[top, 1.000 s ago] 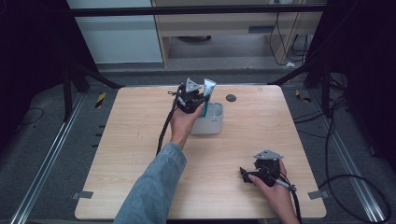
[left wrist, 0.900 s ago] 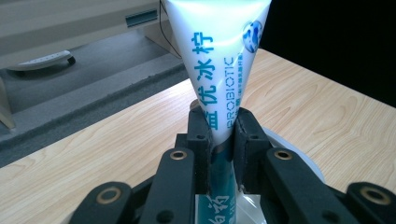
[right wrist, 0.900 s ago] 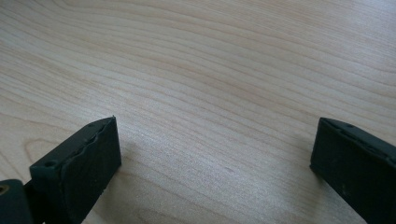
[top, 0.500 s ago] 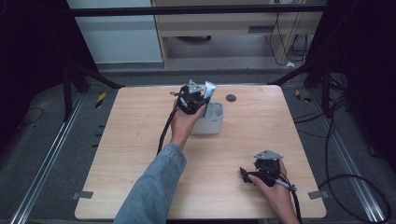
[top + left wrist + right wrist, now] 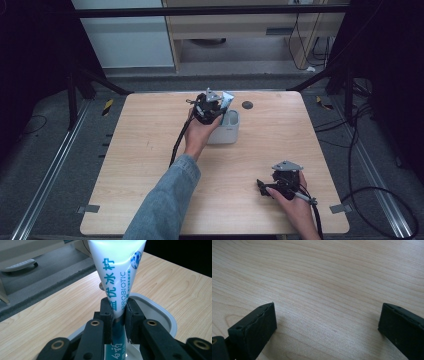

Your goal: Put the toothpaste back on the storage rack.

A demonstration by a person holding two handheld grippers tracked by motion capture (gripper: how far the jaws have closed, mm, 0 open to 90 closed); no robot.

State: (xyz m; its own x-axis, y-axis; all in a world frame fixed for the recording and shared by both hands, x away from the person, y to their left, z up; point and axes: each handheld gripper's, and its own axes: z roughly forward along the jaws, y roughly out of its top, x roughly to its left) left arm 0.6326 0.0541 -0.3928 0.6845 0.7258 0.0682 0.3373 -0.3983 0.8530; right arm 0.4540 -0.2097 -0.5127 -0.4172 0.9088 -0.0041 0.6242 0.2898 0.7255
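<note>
Printed in blue on the white tube [image 5: 116,270] — "PROBIOTIC" running lengthwise, beside the larger Chinese characters 益优冰柠 — with smaller characters alongside too tiny to read.

We wear a blue denim sleeve [image 5: 165,200] on our left arm. Our black grippers carry grey three-cornered plates, trailing black cables and brass-ringed screw holes; our matte black fingers [image 5: 259,327] look blocky.

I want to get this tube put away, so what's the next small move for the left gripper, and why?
Probably lower the left gripper a little further before letting go. Its fingers clamp the tube upright, with the lower end over the opening of the white holder, and whether that end touches bottom is hidden.
</note>
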